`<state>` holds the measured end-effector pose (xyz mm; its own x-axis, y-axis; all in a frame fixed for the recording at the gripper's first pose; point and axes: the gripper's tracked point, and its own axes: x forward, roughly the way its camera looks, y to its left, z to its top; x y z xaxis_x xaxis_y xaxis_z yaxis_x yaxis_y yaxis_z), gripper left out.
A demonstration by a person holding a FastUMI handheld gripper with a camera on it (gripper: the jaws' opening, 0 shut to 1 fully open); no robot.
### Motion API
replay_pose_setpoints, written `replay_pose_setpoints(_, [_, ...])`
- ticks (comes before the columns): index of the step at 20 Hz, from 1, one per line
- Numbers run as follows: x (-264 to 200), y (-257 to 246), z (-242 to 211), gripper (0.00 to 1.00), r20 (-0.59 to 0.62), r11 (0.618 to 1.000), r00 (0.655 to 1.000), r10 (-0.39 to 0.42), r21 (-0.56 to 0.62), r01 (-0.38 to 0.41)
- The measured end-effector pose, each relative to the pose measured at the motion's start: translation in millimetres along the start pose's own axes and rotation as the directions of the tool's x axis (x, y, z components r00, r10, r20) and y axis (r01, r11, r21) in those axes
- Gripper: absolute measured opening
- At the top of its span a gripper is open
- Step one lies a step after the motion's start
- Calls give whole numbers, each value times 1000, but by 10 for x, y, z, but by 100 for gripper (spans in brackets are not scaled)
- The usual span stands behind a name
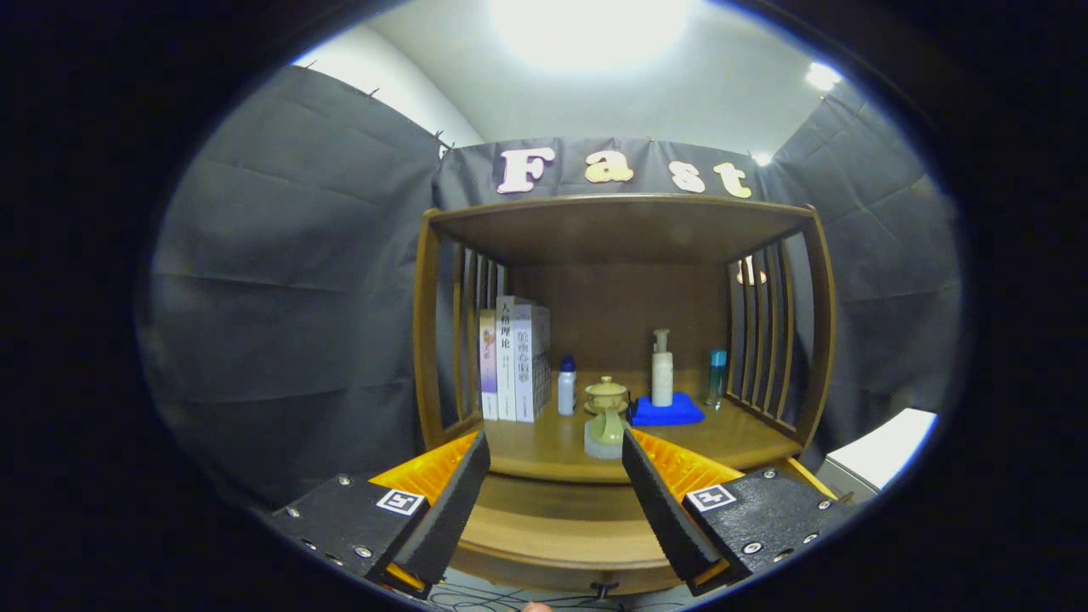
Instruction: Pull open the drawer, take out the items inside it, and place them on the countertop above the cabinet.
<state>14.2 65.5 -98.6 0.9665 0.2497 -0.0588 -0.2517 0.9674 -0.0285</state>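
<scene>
The gripper (557, 463) is hanging in front of the wooden cabinet (620, 340) with its fingers (450, 501) spread wide apart and nothing between them. Through the gap you look straight at the cabinet's front edge and the bench (731, 433) just beyond the fingertips.

The drawer (561, 544) sits below the bench, right behind the fingers, and looks pushed in. I can't see a handle clearly, just a small dark knob-like bit (604, 586) at the very bottom, so not sure what that is. Whatever is inside the drawer is hidden.

On the bench, from the left:
- three books (514, 361) standing upright against the slatted side wall
- a small white bottle (566, 387) with a blue cap just beside the books
- a yellowish lidded cup (606, 395) in the middle, and in front of it a pale green thing on a clear base (605, 429), close to the front edge, just ahead of the right finger's tip
- a white pump bottle (661, 370) standing at the back of a folded blue cloth (671, 410)
- a thin teal bottle (717, 378) near the right slats

The cabinet has a wooden top and back panel, with vertical slats on both sides. A white box (880, 450) sits off to the right of the cabinet, well apart from it. There's a bright ceiling light (586, 25) overhead.
</scene>
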Motion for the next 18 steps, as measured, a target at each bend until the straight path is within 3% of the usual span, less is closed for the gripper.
replay_pose_setpoints(9, [-614,0,-874,97,-97,999,995,-23,-30,21])
replay_pose_setpoints(18, [-548,-365,-1480,97,-175,985,971,-161,33,170])
